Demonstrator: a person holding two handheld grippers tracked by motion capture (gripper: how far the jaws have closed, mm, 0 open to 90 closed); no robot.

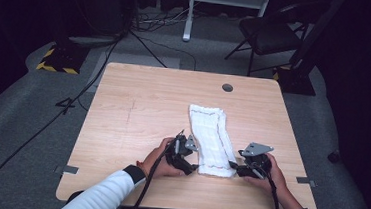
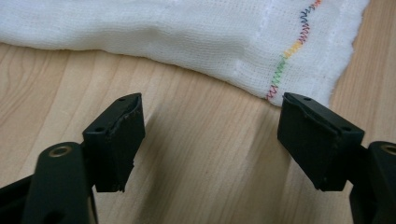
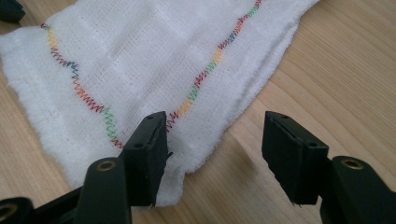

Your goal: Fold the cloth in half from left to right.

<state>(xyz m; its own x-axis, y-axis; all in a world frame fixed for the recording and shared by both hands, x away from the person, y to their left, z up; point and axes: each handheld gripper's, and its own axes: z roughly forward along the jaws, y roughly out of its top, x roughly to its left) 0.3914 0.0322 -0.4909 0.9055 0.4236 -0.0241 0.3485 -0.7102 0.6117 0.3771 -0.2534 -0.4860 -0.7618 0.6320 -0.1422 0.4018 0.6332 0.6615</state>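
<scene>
On the light wooden desk point(image 1: 137, 116), a white folded cloth point(image 1: 211, 139) lies right of centre, its long axis running from the middle of the desk toward the near edge. Two lines of multicoloured zigzag stitching point(image 3: 205, 70) run along its length. The cloth lies flat on the desk surface.

The left gripper point(image 1: 189, 164) is held in the left hand point(image 1: 156, 160) just beside the near left corner of the cloth. In the left gripper view, its jaws stand wide open above bare wood, holding nothing; one jaw tip sits close to the cloth corner where the stitching ends, and contact cannot be confirmed.

The right gripper point(image 1: 236, 167) is held in the right hand point(image 1: 273, 174) at the near right corner of the cloth. In the right gripper view, its jaws are wide open and hold nothing. One jaw lies over the cloth's near edge; the other stands over bare wood beyond the cloth's side edge, so the corner sits between the jaws.

A dark round grommet point(image 1: 227, 87) sits near the far edge of the desk. A black chair point(image 1: 269, 33) stands on the grey floor point(image 1: 17, 116) beyond the desk.
</scene>
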